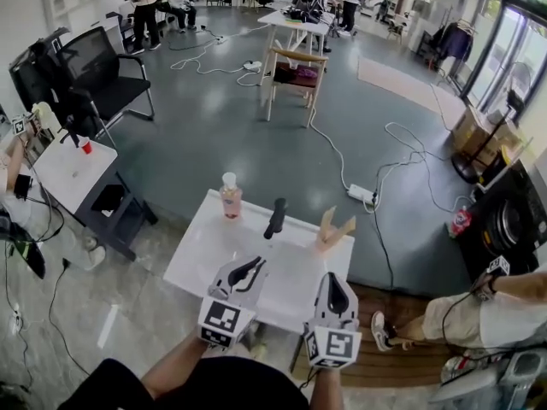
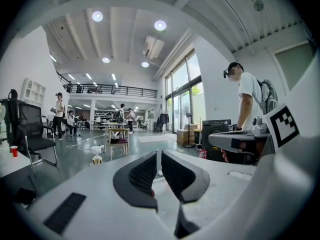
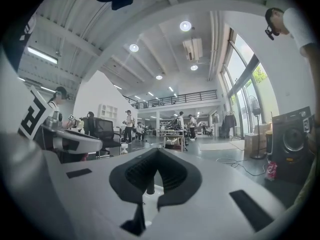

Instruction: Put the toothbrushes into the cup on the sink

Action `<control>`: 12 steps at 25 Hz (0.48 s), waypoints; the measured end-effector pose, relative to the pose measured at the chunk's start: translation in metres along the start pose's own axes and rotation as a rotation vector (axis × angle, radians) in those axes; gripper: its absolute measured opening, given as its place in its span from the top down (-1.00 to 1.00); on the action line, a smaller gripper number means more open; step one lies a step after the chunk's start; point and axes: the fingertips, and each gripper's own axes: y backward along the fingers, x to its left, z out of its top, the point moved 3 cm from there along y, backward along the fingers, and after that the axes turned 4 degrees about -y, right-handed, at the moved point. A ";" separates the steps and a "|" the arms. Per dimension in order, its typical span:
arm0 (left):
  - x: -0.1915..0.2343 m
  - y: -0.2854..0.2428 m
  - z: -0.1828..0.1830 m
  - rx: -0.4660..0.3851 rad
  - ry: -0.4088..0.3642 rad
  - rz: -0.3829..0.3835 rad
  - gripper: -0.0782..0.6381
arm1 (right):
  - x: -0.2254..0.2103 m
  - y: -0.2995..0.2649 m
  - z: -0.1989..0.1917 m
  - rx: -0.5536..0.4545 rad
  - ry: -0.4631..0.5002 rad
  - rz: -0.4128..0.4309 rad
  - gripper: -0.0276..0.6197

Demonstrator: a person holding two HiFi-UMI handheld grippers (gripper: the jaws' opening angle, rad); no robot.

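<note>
I hold both grippers low over the near edge of a white worktop [image 1: 201, 259] that stands on a grey floor [image 1: 214, 126].

My left gripper [image 2: 159, 154] has its black jaws nearly together, with only a narrow slit left between the tips. A thin pale strip [image 2: 158, 164] shows in that slit. I cannot tell what it is or whether the jaws touch it.

My right gripper [image 3: 157, 153] has its jaws closed tip to tip and holds nothing. Through the gap beneath its tips a black upright piece [image 3: 149, 184] shows, standing on the worktop ahead and apart from the jaws.

Across the far side of the worktop, from left to right, stand three things:
- a small amber bottle [image 1: 229, 198] with a white top
- the black upright piece
- a pale wooden forked piece [image 1: 333, 227]

All three are well apart from both grippers.

I cannot make out any toothbrushes or a cup in these views.
</note>
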 end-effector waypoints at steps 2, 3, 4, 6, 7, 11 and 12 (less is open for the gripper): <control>0.002 0.006 -0.002 0.002 0.002 0.013 0.72 | 0.004 0.001 -0.001 -0.001 0.000 0.008 0.92; 0.003 0.008 -0.003 0.003 0.003 0.018 0.73 | 0.005 0.001 -0.001 0.000 -0.002 0.011 0.92; 0.004 0.010 -0.004 0.005 0.005 0.022 0.74 | 0.007 0.001 -0.001 0.001 -0.004 0.013 0.92; 0.005 0.013 -0.004 0.006 0.008 0.028 0.75 | 0.009 0.002 0.001 0.000 -0.005 0.016 0.92; 0.006 0.014 -0.003 0.006 0.008 0.031 0.76 | 0.010 0.002 0.001 0.000 -0.005 0.018 0.92; 0.006 0.013 -0.001 0.000 0.008 0.032 0.77 | 0.009 0.001 -0.001 -0.001 -0.006 0.024 0.92; 0.006 0.012 -0.001 -0.001 0.009 0.031 0.77 | 0.009 0.000 -0.002 0.000 -0.005 0.024 0.92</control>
